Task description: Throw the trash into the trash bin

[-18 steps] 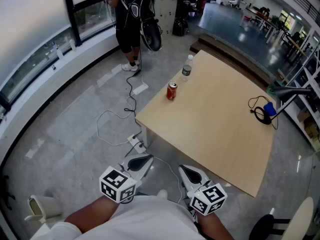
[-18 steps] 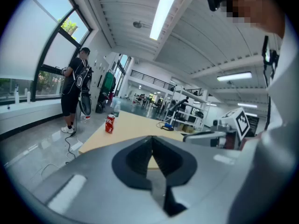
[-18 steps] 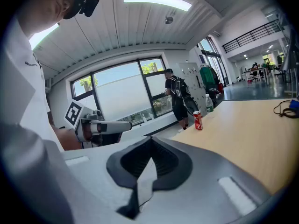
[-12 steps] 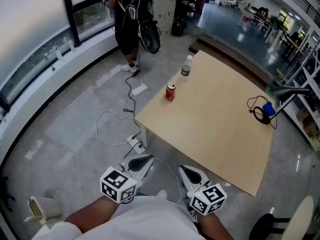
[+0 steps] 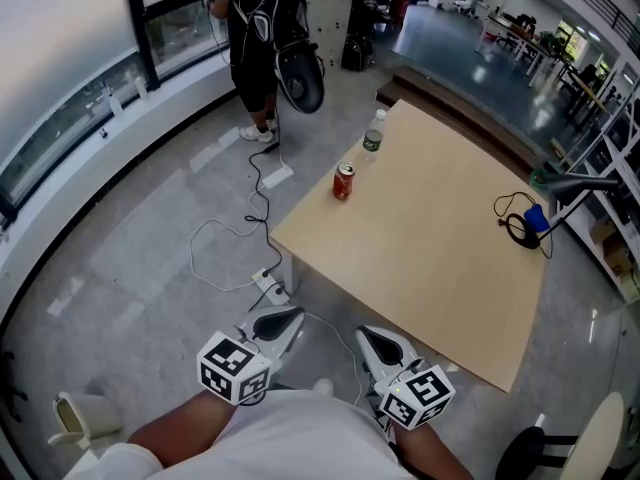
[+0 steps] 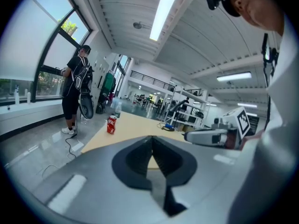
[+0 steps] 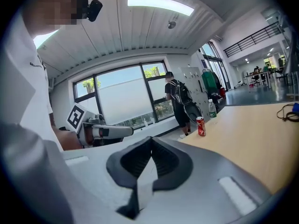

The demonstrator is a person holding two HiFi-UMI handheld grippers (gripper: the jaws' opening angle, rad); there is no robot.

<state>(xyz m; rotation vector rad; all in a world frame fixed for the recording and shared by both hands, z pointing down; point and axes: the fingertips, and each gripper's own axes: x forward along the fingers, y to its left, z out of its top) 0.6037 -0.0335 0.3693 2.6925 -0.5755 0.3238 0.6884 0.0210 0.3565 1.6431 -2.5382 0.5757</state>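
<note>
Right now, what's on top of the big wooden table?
A red can, a clear bottle and a black cable with something blue. Whatever lies underneath is hidden by the tabletop.

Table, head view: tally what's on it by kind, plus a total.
Red can: 1
Clear plastic bottle: 1
Black corded item with a blue part: 1
Total: 3

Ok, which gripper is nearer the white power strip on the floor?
Left. The left gripper hovers close by the white power strip; the right gripper sits farther to its right.
</note>
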